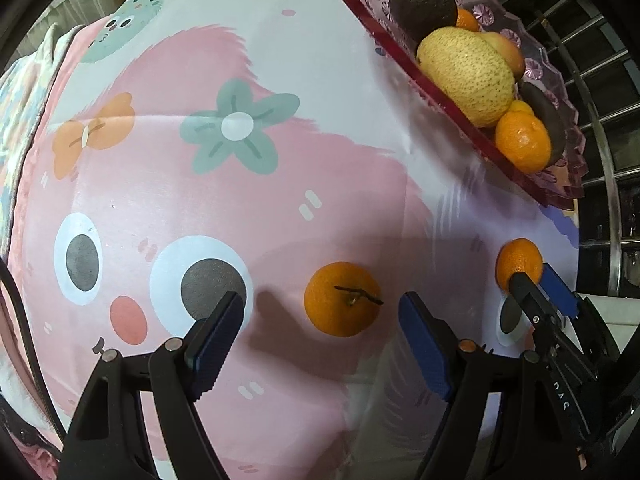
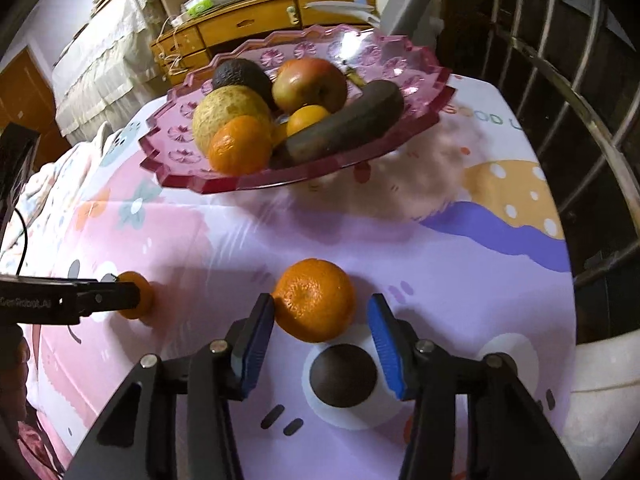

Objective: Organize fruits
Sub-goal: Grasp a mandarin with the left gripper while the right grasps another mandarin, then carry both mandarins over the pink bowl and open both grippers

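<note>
Two mandarins lie on the cartoon-print tablecloth (image 1: 280, 208). In the left wrist view, a mandarin with a dry stem (image 1: 342, 298) lies between the blue pads of my left gripper (image 1: 322, 300). That gripper is open, with both pads clear of the fruit. The second mandarin (image 2: 314, 306) lies between the pads of my right gripper (image 2: 320, 300), which is open: the left pad is at its skin and the right pad stands off. A pink plastic tray (image 2: 192, 178) behind holds an avocado (image 2: 240, 76), a yellow melon (image 2: 230, 110), an apple (image 2: 310, 84), a dark banana (image 2: 348, 124) and mandarins.
A metal railing (image 2: 560, 100) runs along the table's right edge. Wooden drawers (image 2: 248, 24) and a cloth-covered piece of furniture (image 2: 104, 72) stand beyond the far end. A black cable (image 2: 22, 240) hangs at the left. Bare cloth lies between the tray and the two mandarins.
</note>
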